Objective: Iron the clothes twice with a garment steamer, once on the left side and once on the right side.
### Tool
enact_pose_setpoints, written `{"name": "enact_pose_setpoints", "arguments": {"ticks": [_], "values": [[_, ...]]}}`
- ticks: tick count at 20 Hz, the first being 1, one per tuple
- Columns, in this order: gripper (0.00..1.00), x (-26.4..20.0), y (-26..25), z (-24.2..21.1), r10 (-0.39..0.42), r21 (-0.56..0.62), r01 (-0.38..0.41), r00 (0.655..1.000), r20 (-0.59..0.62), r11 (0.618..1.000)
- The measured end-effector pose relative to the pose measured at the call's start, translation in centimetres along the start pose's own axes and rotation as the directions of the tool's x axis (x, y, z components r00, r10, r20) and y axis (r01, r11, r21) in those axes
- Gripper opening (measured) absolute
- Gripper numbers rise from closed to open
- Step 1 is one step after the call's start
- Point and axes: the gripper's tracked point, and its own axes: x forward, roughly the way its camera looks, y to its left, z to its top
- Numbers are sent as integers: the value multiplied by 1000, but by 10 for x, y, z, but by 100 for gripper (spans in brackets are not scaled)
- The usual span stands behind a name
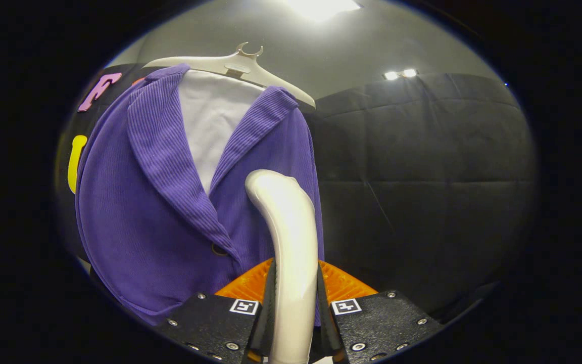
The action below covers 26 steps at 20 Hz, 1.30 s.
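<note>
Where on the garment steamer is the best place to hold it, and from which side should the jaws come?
Probably the long straight handle of the garment steamer, below its curved head. It is slim and rounded, so the jaws fit around it from behind, one on each side. The gripper already clamps it there, leaving the head free to face the purple jacket.

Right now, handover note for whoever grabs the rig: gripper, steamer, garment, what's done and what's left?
Gripper: shut on the white steamer handle, which rises between the fingers.
Steamer head is up against the purple ribbed jacket, on the panel nearer the black wall, below the lapel.
Jacket hangs over a white shirt on a white hanger.
Done: steamer in hand, at the fabric. Passes completed: cannot tell.
Left: finish this side, then the other.
</note>
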Motion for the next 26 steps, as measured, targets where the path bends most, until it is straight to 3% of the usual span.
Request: {"name": "enact_pose_setpoints", "arguments": {"ticks": [17, 26], "values": [[38, -40, 5, -133, 11, -4, -12, 988, -155, 1000], [38, -67, 1, -211, 33, -21, -40, 959, -280, 999]]}}
